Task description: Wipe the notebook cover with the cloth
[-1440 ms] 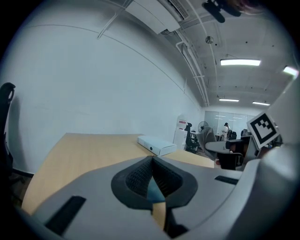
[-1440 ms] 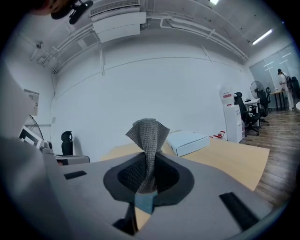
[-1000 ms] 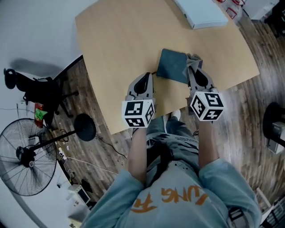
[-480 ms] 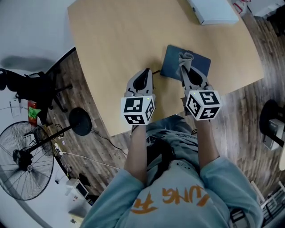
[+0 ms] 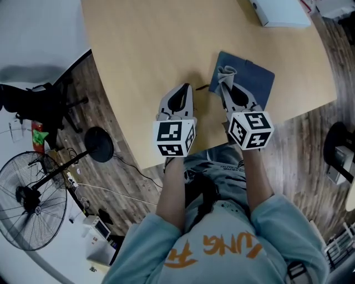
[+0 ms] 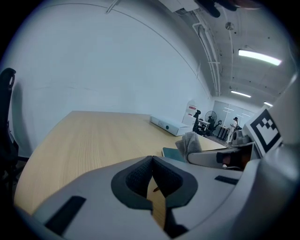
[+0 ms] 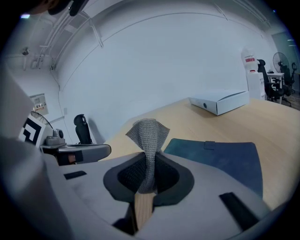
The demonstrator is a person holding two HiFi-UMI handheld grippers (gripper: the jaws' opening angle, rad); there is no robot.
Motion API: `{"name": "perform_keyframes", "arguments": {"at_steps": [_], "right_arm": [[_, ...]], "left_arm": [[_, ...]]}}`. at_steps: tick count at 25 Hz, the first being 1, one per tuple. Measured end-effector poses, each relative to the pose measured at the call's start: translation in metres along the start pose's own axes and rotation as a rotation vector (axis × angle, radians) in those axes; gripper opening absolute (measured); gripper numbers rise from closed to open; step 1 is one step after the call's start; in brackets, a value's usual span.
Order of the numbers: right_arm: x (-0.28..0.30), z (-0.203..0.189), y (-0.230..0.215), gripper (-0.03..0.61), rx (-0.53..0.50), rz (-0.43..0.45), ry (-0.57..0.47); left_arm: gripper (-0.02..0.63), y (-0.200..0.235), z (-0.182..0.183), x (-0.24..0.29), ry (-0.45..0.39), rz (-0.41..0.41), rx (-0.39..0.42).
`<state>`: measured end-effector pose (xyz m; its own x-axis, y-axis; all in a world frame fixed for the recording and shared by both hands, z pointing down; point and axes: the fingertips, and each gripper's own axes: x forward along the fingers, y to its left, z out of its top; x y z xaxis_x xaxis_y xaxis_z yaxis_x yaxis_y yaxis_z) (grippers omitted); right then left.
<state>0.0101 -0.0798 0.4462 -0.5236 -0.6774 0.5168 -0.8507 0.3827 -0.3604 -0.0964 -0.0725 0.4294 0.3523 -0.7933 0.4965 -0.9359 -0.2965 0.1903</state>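
A dark blue notebook (image 5: 249,80) lies flat near the front right edge of the wooden table (image 5: 144,50). My right gripper (image 5: 225,84) is shut on a grey knitted cloth (image 5: 226,72), over the notebook's left part. In the right gripper view the cloth (image 7: 147,138) stands up out of the closed jaws, and the notebook (image 7: 222,157) lies just to the right. My left gripper (image 5: 187,87) is shut on nothing, over bare table left of the notebook. In the left gripper view its pads (image 6: 140,176) meet, and the cloth (image 6: 190,143) shows at the right.
A flat white box (image 5: 280,14) lies at the table's far right; it also shows in the right gripper view as the white box (image 7: 220,101). The table's front edge runs just under both grippers. On the floor to the left are a fan (image 5: 30,205), a black chair (image 5: 39,105) and a round black stand base (image 5: 100,145).
The right gripper has carried the cloth leftwards across the notebook cover, from its right edge to its left part. The left gripper has stayed shut beside the notebook.
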Motion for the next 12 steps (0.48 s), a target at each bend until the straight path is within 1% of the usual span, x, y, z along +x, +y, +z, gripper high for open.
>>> {"name": "perform_keyframes", "arguments": {"at_steps": [12], "right_arm": [[0.032,-0.027,0.011,0.028,0.012,-0.001,0.114]], "left_arm": [[0.017,0.022,-0.015,0.004,0.041,0.015,-0.020]]}}
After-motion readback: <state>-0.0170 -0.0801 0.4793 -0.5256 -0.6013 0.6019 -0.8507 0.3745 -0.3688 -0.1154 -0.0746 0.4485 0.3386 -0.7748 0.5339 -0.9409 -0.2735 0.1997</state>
